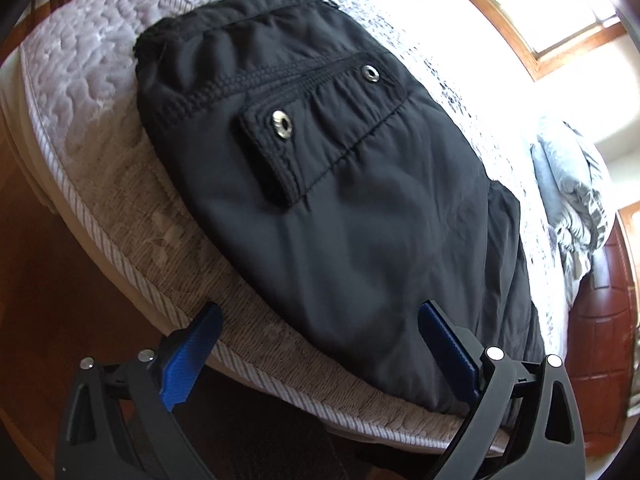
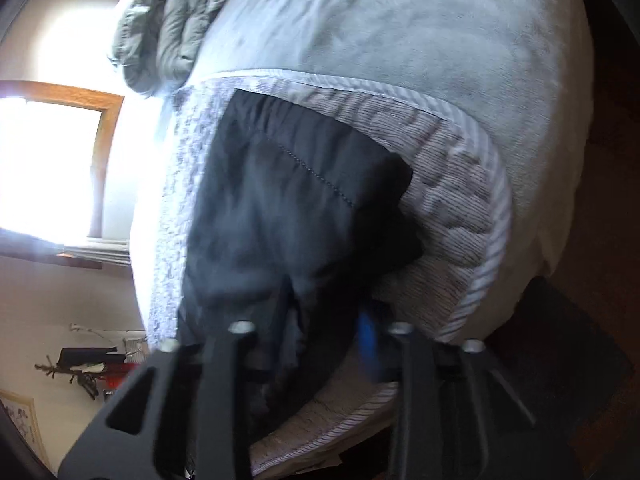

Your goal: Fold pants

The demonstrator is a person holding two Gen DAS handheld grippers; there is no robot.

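Observation:
Black pants [image 1: 340,200] lie folded on a quilted mattress [image 1: 100,100], close to its near edge. A pocket flap [image 1: 276,148] with metal snaps faces up. My left gripper [image 1: 320,340] hovers open at that edge. One blue pad [image 1: 192,356] is off the side of the bed and the other rests by the pants' lower end, with nothing between them. In the right wrist view the pants [image 2: 280,200] hang over the mattress corner [image 2: 452,208]. My right gripper [image 2: 326,332] is shut on a bunch of black cloth. One blue pad [image 2: 368,344] shows; the other is hidden by fabric.
A grey blanket [image 2: 400,40] covers the bed beyond the pants, and a crumpled grey duvet [image 1: 572,200] lies at the far end. A bright window with a wooden frame [image 2: 48,160] is to the side. Wooden floor [image 1: 60,280] lies below the mattress edge.

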